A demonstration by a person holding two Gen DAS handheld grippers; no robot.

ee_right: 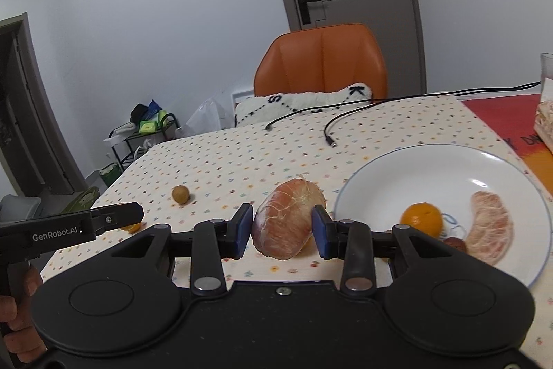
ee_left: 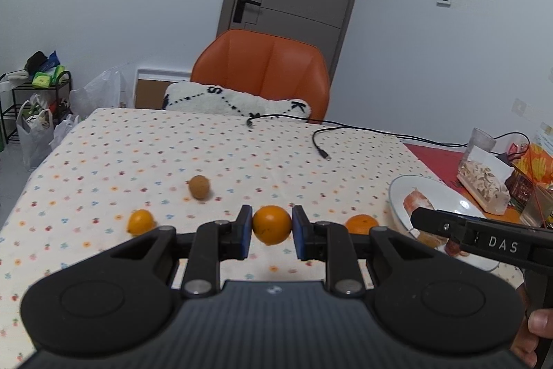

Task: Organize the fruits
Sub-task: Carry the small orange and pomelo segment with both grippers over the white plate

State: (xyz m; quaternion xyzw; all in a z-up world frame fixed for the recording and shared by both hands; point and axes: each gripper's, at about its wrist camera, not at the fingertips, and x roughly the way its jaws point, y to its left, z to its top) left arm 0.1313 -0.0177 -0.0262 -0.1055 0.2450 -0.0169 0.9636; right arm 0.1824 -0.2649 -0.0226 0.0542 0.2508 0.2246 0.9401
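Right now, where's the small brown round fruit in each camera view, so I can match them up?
Left wrist view: the brown fruit lies on the dotted tablecloth, left of centre, beyond the gripper's fingers.
Right wrist view: the brown fruit lies left of centre on the cloth, apart from the plate.
Shared landmark: the orange chair behind the table.

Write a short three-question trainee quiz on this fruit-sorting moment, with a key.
1. True or false: the left gripper holds a small orange.
2. What is clamped in the right gripper? A) a brown round fruit B) a peeled pomelo segment C) a cable
3. Fill in: an orange and another pomelo segment already lie on the white ____.

Key
1. True; the pads press on both its sides.
2. B, the peeled pomelo segment.
3. plate. The brown round fruit sits on the dotted tablecloth.
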